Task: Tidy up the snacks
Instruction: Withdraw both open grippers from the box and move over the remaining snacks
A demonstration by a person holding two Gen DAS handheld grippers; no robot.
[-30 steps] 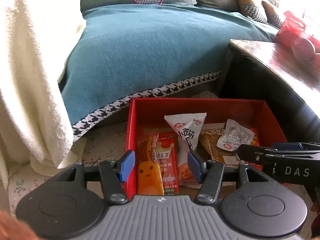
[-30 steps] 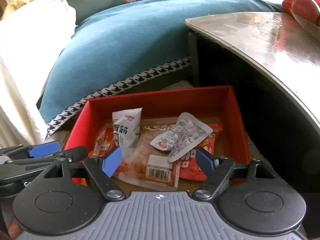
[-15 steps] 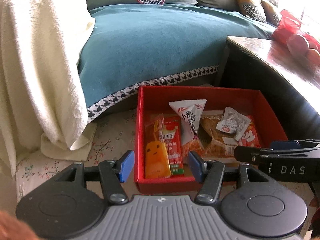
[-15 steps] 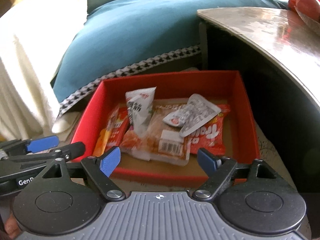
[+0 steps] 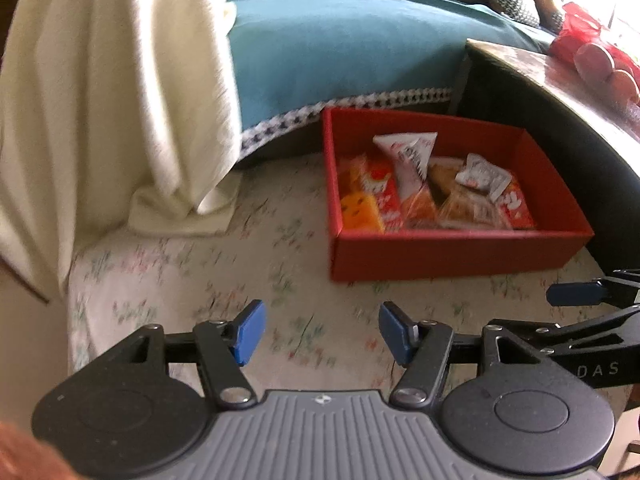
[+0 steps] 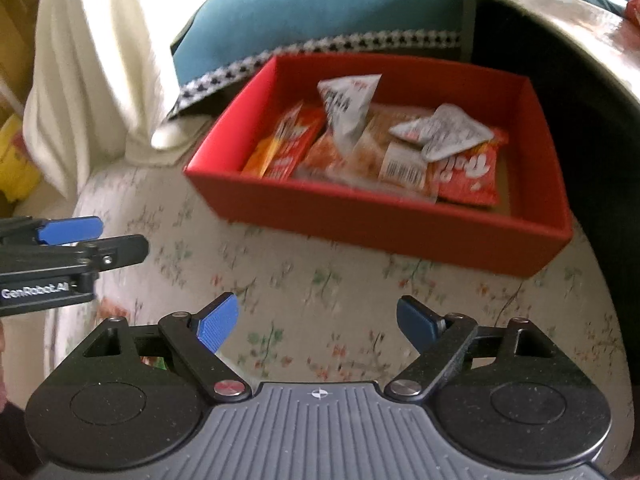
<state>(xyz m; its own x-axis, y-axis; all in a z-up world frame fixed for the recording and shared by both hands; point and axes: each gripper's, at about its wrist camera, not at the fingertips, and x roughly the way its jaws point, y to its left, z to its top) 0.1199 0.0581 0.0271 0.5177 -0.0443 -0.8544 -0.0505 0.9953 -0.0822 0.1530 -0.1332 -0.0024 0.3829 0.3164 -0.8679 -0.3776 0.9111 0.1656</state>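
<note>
A red box stands on the floral cushion and holds several snack packets. Among them are an orange packet, a white triangular packet, a small white sachet and a red packet. My left gripper hovers over the cushion in front of the box, its jaws opening with nothing between them. My right gripper also hangs over the cushion short of the box, jaws wide apart and empty.
A cream towel hangs at the left over a teal-covered sofa. A dark table with a glossy top stands right of the box, with a red bag on it. The floral cushion lies bare before the box.
Both grippers have pulled back from over the box, which now lies farther away in both views. Both pairs of jaws stand wider apart than before.
</note>
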